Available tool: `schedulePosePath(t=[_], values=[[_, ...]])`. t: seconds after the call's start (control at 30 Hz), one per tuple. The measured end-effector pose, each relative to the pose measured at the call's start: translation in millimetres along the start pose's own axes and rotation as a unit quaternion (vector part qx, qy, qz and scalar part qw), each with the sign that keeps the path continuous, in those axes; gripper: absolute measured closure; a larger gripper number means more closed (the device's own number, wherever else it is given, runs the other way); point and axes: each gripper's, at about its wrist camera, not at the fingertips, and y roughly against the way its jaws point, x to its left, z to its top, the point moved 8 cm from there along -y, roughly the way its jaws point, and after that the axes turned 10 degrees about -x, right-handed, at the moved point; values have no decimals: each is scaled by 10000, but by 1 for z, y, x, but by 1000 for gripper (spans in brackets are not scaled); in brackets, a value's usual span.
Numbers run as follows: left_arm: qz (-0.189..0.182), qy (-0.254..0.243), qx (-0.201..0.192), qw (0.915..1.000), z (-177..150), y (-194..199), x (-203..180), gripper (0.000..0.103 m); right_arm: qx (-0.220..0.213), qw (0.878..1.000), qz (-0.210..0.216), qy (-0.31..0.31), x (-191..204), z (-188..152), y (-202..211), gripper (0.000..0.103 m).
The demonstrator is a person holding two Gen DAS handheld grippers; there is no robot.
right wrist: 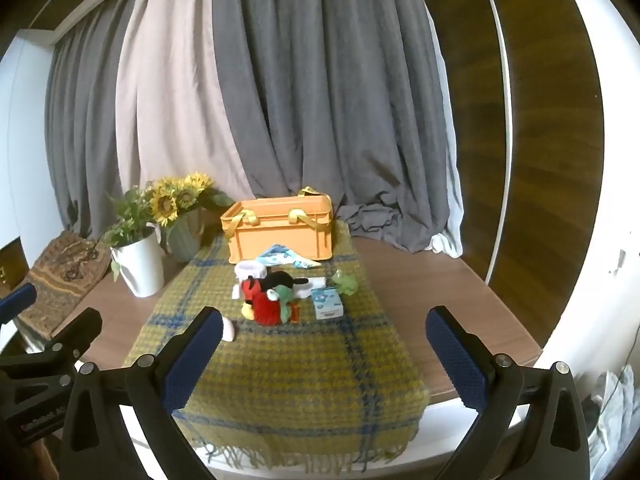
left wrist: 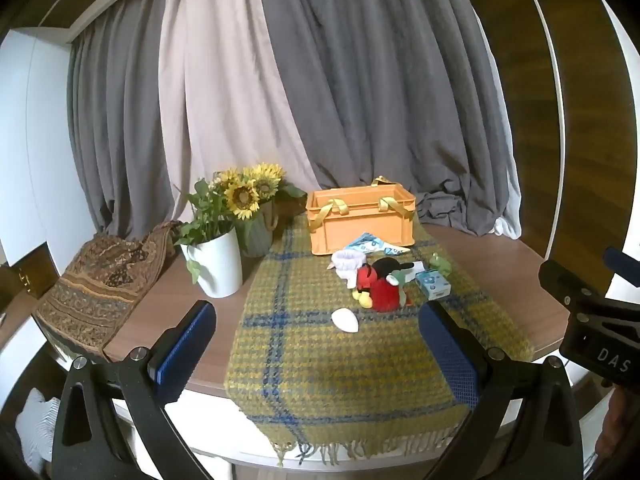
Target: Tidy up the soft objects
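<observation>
An orange crate [left wrist: 360, 220] [right wrist: 280, 228] with yellow handles stands at the far end of a yellow-green plaid blanket [left wrist: 320, 360] [right wrist: 288, 380]. In front of it lie a red and black plush mouse [left wrist: 380, 284] [right wrist: 268, 300], a small green plush frog [left wrist: 440, 264] [right wrist: 344, 282], a blue tissue pack [left wrist: 434, 284] [right wrist: 327, 302], a white cloth [left wrist: 349, 262] [right wrist: 250, 270], a blue patterned pouch [left wrist: 368, 245] [right wrist: 280, 258] and a white oval pad [left wrist: 345, 321] [right wrist: 229, 330]. My left gripper [left wrist: 320, 344] and right gripper [right wrist: 324, 356] are open and empty, near the table's front edge.
A white pot of greenery [left wrist: 216, 264] [right wrist: 140, 264] and a green vase of sunflowers [left wrist: 252, 208] [right wrist: 180, 216] stand left of the crate. A brown patterned cloth [left wrist: 100, 288] [right wrist: 60, 272] lies at the table's left. Grey curtains [left wrist: 360, 80] hang behind.
</observation>
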Motion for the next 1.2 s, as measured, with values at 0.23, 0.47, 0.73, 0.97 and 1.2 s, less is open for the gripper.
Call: schedulePosePath(t=[0.23,0.47,0.73,0.97,1.2], values=[[-9,22,-20,10000,1,-2,0,0,-19,10000,-6,7,-1,0,0,0],[19,24,-54,10000,2,-5,0,0,-33,10000,-5,5,-2,2,-1,0],[21,27,-82,10000,2,-7,0,0,-80,10000,15,27,-2,8,-3,0],[28,29,-96,9999,4,-8,-2,0,-86,10000,5,27,-1,8,-4,0],[25,30,-105,9999,4,-10,-4,0,-84,10000,0,24,-2,10,-5,0]])
